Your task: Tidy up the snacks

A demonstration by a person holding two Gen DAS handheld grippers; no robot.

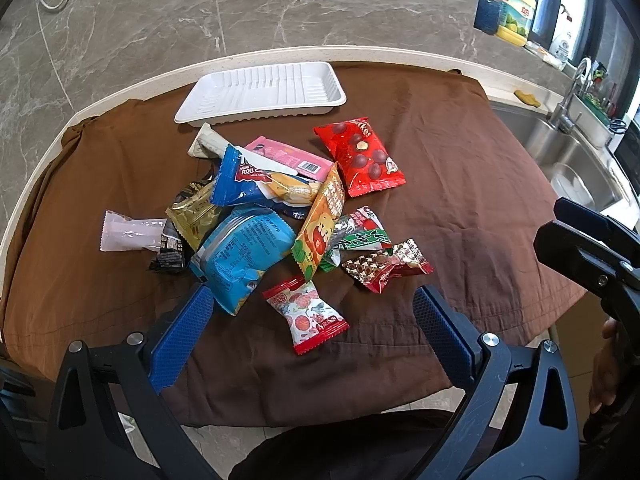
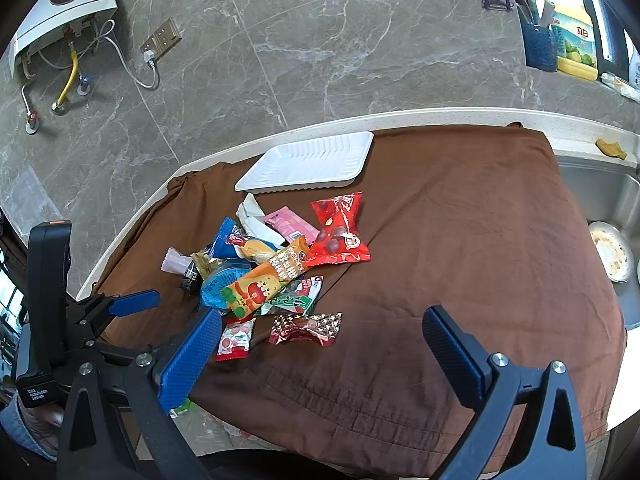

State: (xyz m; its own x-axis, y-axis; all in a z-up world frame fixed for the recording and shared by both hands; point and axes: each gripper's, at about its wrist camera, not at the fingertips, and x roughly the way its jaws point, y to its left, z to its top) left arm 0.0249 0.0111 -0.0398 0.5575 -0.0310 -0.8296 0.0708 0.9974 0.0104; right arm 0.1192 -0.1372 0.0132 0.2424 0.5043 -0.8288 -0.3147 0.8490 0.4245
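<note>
A heap of snack packets lies on a brown cloth (image 1: 460, 184): a red chocolate-ball bag (image 1: 359, 156), a blue roll-cake pack (image 1: 244, 178), a light blue round pack (image 1: 240, 250), an orange packet (image 1: 320, 226) and a small red-and-white candy (image 1: 306, 314). Behind them sits an empty white tray (image 1: 260, 94). My left gripper (image 1: 308, 326) is open, hovering just above the red-and-white candy. In the right wrist view, my right gripper (image 2: 320, 340) is open over the cloth near the patterned candy (image 2: 306, 327), holding nothing.
A steel sink (image 1: 568, 152) with a tap (image 1: 568, 100) lies right of the cloth, a dish (image 2: 612, 252) inside it. Bottles and a blue cup (image 2: 540, 46) stand on the sill. The marble wall carries a socket (image 2: 160, 40) and a water heater (image 2: 64, 4).
</note>
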